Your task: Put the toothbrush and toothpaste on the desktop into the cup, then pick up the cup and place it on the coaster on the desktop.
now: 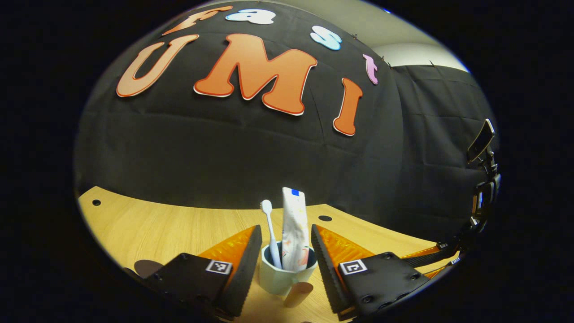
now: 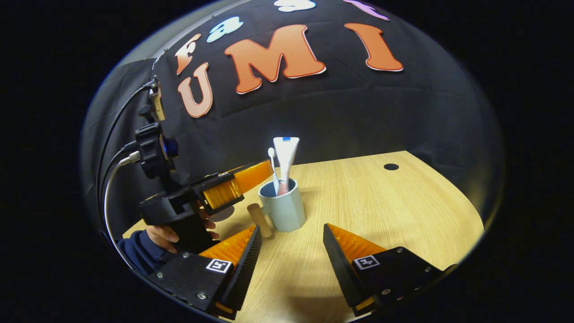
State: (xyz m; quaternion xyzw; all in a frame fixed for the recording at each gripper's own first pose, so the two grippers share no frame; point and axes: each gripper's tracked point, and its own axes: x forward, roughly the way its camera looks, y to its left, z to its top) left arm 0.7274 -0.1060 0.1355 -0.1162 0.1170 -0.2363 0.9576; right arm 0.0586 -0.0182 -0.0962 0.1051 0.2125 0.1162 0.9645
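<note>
Both views: cup (image 1: pixel 287 273); right view: hand (image 2: pixel 163 234).

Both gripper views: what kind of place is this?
Likely a staged data-collection booth, not a home: black cloth wall behind a wooden desktop with holes, bearing a cup with toothbrush and toothpaste, handheld left gripper at the cup.

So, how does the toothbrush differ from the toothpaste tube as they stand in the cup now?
The toothbrush is thin and plain white; the toothpaste tube is wide and flat, white with coloured print. The toothbrush ends lower; the toothpaste tube rises higher above the rim. In the left gripper view the toothbrush stands left of the toothpaste tube. Both stand nearly upright in the cup.
</note>
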